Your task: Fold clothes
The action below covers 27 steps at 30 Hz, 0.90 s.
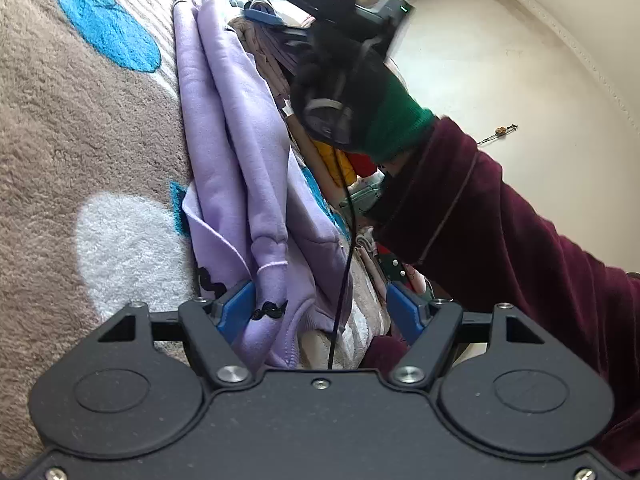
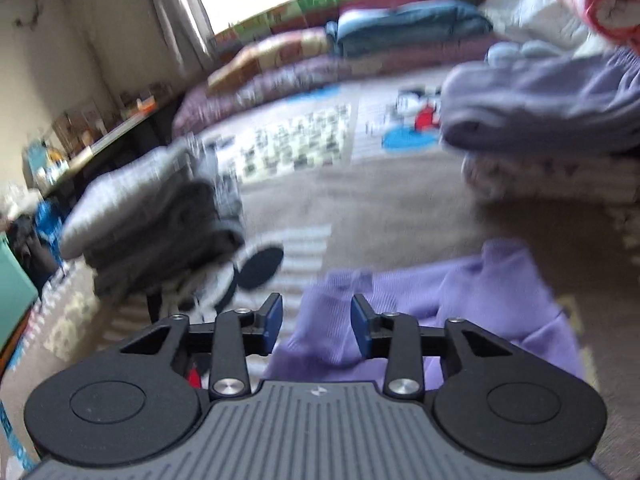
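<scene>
My left tongs [image 1: 320,312] and right tongs [image 2: 316,322] both gape around the lilac sweatshirt [image 1: 240,152] at lower centre, gripping nothing, so its loose folds may slump open on the rug [image 1: 80,140].

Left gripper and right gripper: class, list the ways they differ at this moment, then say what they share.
1. The left gripper has its jaws spread wide; the right gripper holds its jaws closer together.
2. The left gripper's body is plain black; the right gripper's is ribbed grey.
3. The left wrist view is sharp; the right wrist view is blurred.

Shared: blue pads, and the purple sweatshirt lying between the open jaws.
</scene>
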Available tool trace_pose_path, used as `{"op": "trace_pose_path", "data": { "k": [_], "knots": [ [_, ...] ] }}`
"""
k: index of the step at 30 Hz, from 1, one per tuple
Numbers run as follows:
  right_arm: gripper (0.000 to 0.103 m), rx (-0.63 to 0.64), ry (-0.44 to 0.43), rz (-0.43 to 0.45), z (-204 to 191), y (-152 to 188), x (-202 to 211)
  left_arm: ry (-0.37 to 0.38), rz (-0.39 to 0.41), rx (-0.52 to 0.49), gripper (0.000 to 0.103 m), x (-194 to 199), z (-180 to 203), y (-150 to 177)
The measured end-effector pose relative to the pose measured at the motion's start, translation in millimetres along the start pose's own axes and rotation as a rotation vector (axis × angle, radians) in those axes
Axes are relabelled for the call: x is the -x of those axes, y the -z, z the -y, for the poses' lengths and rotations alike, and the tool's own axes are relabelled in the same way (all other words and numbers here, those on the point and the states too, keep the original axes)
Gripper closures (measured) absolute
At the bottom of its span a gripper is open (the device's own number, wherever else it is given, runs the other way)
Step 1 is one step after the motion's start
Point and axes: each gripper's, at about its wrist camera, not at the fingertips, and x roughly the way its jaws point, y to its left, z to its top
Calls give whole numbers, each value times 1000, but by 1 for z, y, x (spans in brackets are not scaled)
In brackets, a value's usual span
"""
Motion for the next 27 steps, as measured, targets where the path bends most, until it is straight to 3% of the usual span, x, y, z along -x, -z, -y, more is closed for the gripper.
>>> {"op": "trace_pose_path", "data": {
  "k": [2, 7, 9, 10, 15, 22, 23, 27],
  "knots": [
    [63, 15, 34, 4, 10, -5, 9, -5, 0, -4, 30, -1, 2, 0],
    [63, 76, 44, -133, 27, 8, -1, -20, 1, -12, 29, -3, 3, 1],
    [76, 90, 19, -174, 28, 16, -7, -23, 2, -12, 29, -4, 3, 1],
    [94, 91, 8, -192, 28, 20, -10, -23, 3, -12, 29, -4, 2, 0],
    [94, -36, 1, -82, 37, 8, 18, -15, 7, 2, 29, 7, -2, -5],
    [90, 118, 99, -163, 27, 11, -4, -16, 2, 8, 29, 9, -4, -8],
    [84, 131, 112, -145, 27, 13, -3, -17, 1, 6, 29, 9, -3, -8],
    [77, 180, 93, -36, 20, 13, 25, -25, 0, -4, 29, 14, -1, -10]
  ]
}}
